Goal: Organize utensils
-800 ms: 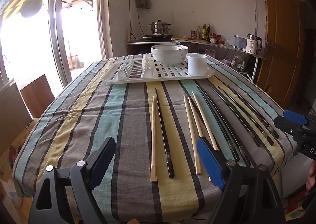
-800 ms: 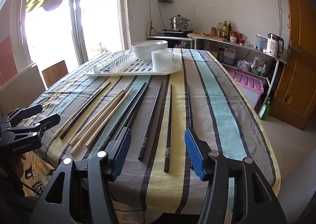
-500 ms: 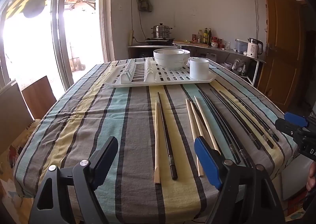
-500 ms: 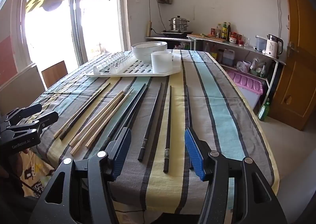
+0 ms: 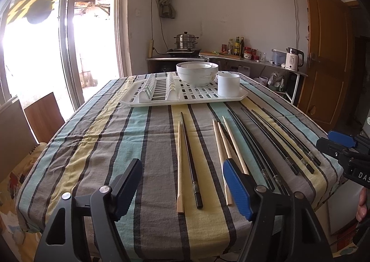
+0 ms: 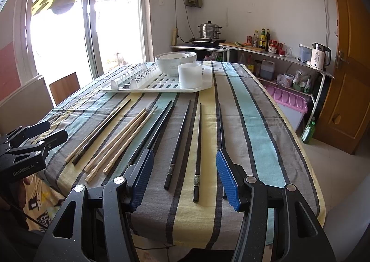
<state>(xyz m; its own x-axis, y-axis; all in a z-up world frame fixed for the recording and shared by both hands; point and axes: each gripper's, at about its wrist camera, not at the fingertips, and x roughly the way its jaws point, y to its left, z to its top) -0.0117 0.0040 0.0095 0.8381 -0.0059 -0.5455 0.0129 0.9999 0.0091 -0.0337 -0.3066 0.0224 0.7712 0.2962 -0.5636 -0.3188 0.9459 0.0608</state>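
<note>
Several loose chopsticks lie lengthwise on the striped tablecloth (image 5: pixel 97 146). Pale wooden chopsticks (image 5: pixel 180 169) (image 6: pixel 124 139) lie mixed with black chopsticks (image 5: pixel 190 162) (image 6: pixel 178 144). At the far end stands a white drying rack (image 5: pixel 185 95) (image 6: pixel 152 81) that holds stacked white bowls (image 5: pixel 197 72) (image 6: pixel 171 63) and a white cup (image 5: pixel 228 85) (image 6: pixel 190 75). My left gripper (image 5: pixel 182 188) hangs open over the near table edge, in line with a wooden and a black chopstick. My right gripper (image 6: pixel 185 178) is open above two black chopsticks' near ends. Neither holds anything.
A wooden chair (image 5: pixel 44 121) stands at the table's left side by a glass door. A counter (image 6: pixel 266 51) with a steamer pot, bottles and a kettle runs along the back wall. A wooden door (image 6: pixel 351 65) and a pink bin (image 6: pixel 289 100) are at right.
In the left wrist view the table has slid down in the frame, and more wall shows above. The right wrist view is almost unchanged. Both grippers stay open.
</note>
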